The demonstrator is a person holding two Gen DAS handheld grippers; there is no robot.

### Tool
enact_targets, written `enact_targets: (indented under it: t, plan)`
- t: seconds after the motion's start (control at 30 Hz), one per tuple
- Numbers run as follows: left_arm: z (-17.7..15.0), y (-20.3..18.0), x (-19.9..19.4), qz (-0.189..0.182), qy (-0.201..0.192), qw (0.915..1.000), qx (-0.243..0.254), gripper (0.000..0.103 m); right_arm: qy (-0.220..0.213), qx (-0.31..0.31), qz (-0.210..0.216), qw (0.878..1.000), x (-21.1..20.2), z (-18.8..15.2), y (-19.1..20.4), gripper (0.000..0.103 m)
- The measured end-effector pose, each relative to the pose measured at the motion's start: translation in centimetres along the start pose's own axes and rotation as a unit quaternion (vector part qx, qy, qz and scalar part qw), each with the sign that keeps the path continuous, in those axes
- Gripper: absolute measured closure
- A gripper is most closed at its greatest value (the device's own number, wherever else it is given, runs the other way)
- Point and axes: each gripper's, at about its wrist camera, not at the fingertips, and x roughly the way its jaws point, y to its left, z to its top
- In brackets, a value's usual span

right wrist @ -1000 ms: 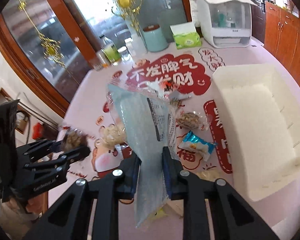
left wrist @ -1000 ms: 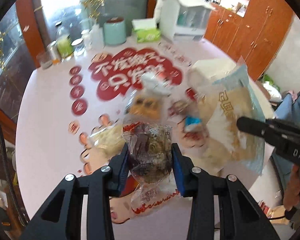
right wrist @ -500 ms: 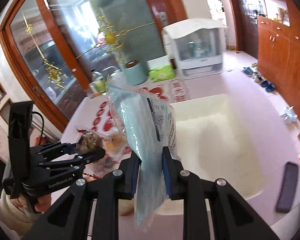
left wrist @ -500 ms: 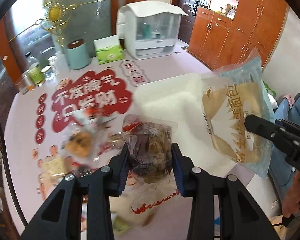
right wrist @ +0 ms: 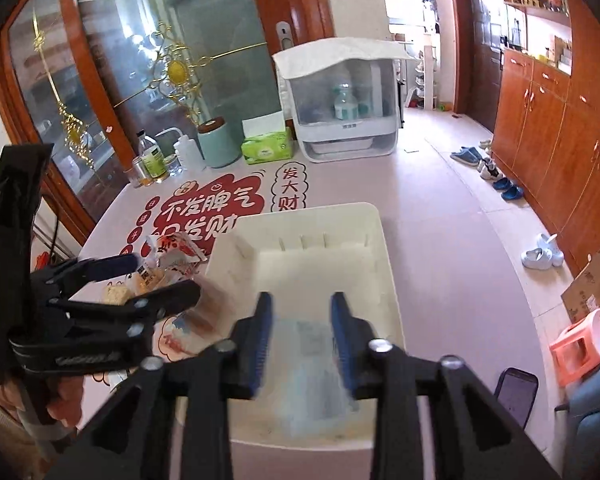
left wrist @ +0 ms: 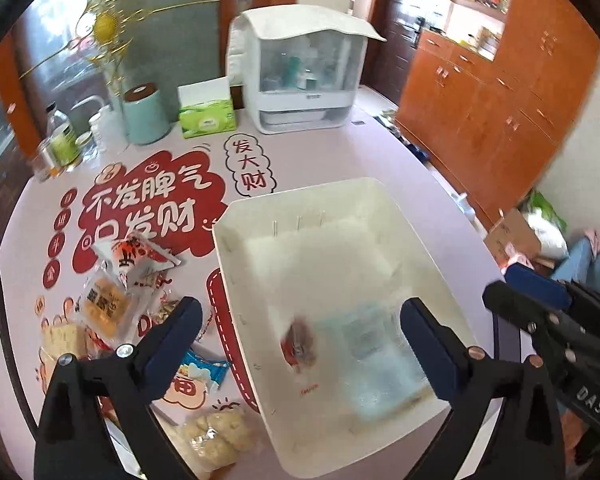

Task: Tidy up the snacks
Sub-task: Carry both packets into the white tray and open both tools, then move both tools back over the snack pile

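Progress, left wrist view: two snacks are dropping into or just landed in the white bin (left wrist: 236, 264), a dark red pack (left wrist: 298, 346) and a pale blue bag (left wrist: 374, 354), both blurred, at the bin's near end. Left gripper (left wrist: 300, 330) jaws opening, wide apart, nothing pressed between them; the red pack lies below the gap. Right gripper (left wrist: 540, 300) shows at the right side, over the counter's right edge. Left to do, as I judge: about six packs on the counter (left wrist: 340, 148) left of the bin: an orange-and-white pack (left wrist: 140, 258), a yellow pack (left wrist: 104, 306), a cracker pack (left wrist: 62, 336), a blue pack (left wrist: 202, 372), a puff bag (left wrist: 216, 436), one more half hidden under the left finger. So roughly a quarter done. Room: bin's far half is bare, plenty of space. Bin's left wall stands just beside the loose packs, so a reach there must clear that rim. Puff bag sits near the counter's near edge.

Right wrist view: right gripper (right wrist: 302, 332) jaws opening, part way apart; the blue bag (right wrist: 316, 364) is seen between them, blurred, pads not pressing on it, bag low in the bin (right wrist: 388, 264). Left gripper (right wrist: 132, 284) hangs over the bin's left wall, spread. Bin's right wall runs close to the counter's right edge; floor beyond. Far counter edge is crowded with a dish cabinet (right wrist: 340, 100), tissue box (right wrist: 266, 148), canister (right wrist: 218, 142), bottles (right wrist: 152, 160); well apart from the bin.
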Motion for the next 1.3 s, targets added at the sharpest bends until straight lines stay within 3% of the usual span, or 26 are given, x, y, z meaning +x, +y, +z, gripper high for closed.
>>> enact_targets:
  t: [0.07,0.43,0.8,0.93,1.3]
  plan:
    - [-0.3,0.2,0.6,0.007,0.012,0.9999,-0.001,0.004,0.001,0.01,0.005,1.0,0.2,-0.3,-0.7,0.052]
    - [-3.1,1.7,0.8,0.048,0.018,0.9985,-0.021,0.004,0.043,0.001,0.039,0.998,1.8,-2.1,-0.8,0.052]
    - [-4.8,1.4,-2.2,0.039,-0.034,0.9981,-0.033,0.008,0.062,-0.023,0.045,0.997,2.2,-3.7,1.6,0.052]
    - [-5.1,2.1,-3.2,0.008,-0.032,0.9983,-0.048,0.008,0.055,-0.019,0.048,0.997,1.6,-4.1,2.0,0.052]
    - [-6.8,3.9,-6.0,0.026,-0.035,0.9981,-0.043,0.008,0.057,-0.027,0.053,0.997,0.5,-5.4,4.6,0.052]
